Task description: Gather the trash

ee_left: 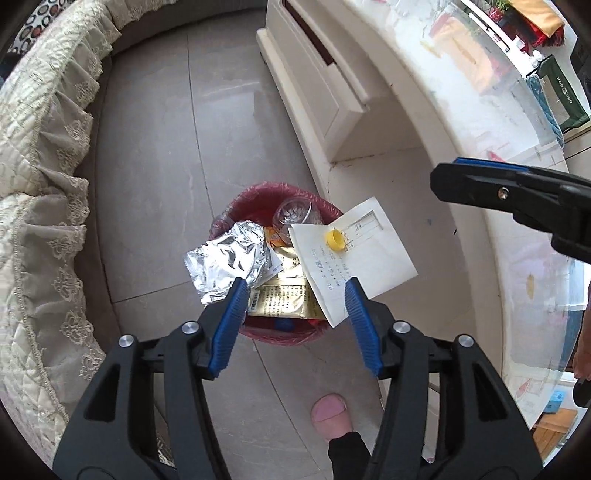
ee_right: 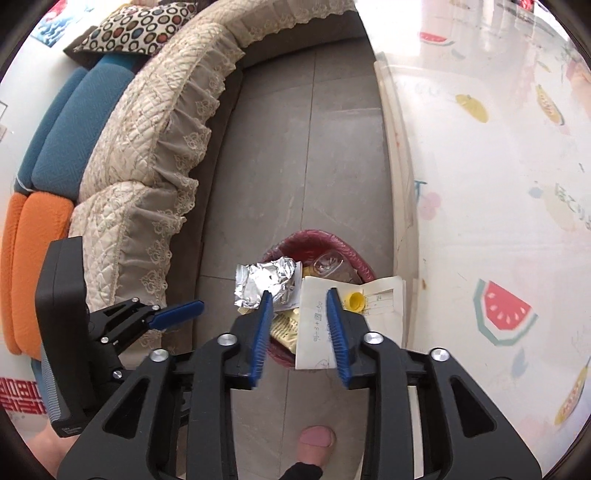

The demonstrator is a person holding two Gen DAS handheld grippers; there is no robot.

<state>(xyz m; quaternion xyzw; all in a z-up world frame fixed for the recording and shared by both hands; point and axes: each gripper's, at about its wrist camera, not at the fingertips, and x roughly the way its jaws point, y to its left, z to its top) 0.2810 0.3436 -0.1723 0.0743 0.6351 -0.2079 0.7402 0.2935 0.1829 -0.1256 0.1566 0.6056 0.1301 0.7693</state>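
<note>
Seemingly done dropping: both grippers, left (ee_left: pixel 293 291) and right (ee_right: pixel 300 302), hang released above the red-lined round bin (ee_left: pixel 258 199); next, fetch remaining litter.

Floor: large grey tiles (ee_right: pixel 280 155), glossy.
Left side: sofa with cream quilted lace-trimmed cover (ee_right: pixel 155 147); teal cushion (ee_right: pixel 74 136), orange cushion (ee_right: pixel 33 266), circle-patterned pillow (ee_right: pixel 136 26).
Right side: cream table (ee_left: pixel 417 110), fruit-print tablecloth (ee_right: pixel 498 221).
</note>
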